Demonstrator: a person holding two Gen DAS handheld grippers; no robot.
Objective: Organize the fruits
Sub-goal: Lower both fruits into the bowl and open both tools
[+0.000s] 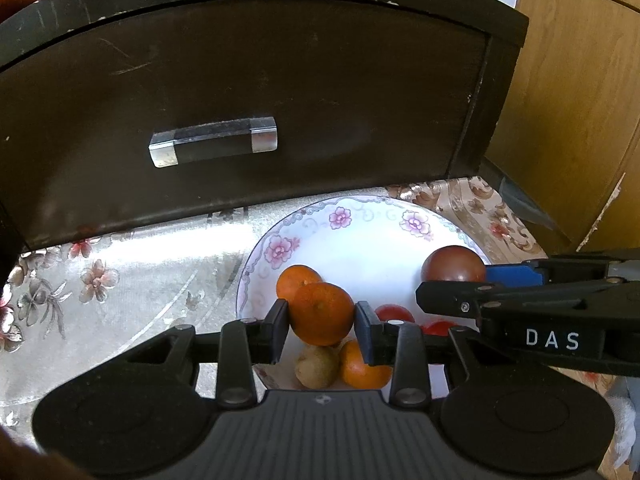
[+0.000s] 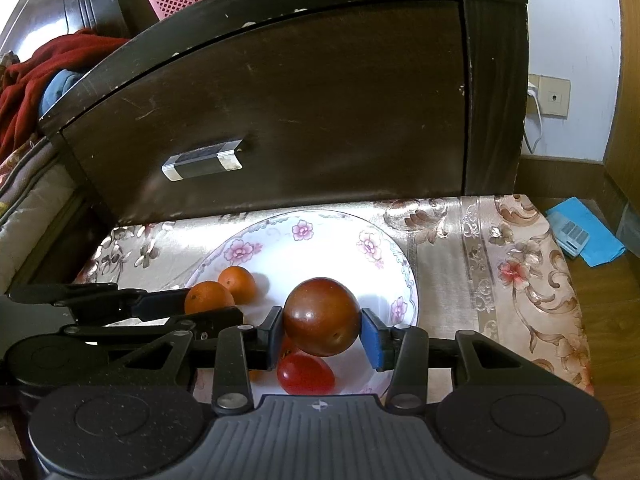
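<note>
two grippers work over one plate (image 1: pixel 360 216), each clamped on a fruit. the left gripper (image 1: pixel 322 330) has its jaws closed on a round orange (image 1: pixel 321 312), its dimpled end facing the camera, lifted a little above the other fruit. the right gripper (image 2: pixel 322 330) has its jaws pressed on a smooth, glossy dark red tomato (image 2: pixel 322 316), roughly round with no clear long axis (its stem scar seems to face down and toward the camera). both grippers point forward toward a scuffed dark wooden drawer (image 2: pixel 280 120) with a shiny metal handle (image 2: pixel 202 160), the right one reaching in beside the left. the plate is white china with pink flowers on its rim, sitting on a surface (image 2: pixel 500 264) covered in shiny floral cloth. in the plate lie more oranges, a small red tomato (image 2: pixel 306 374) and a dull brownish-green fruit (image 1: pixel 316 366).
</note>
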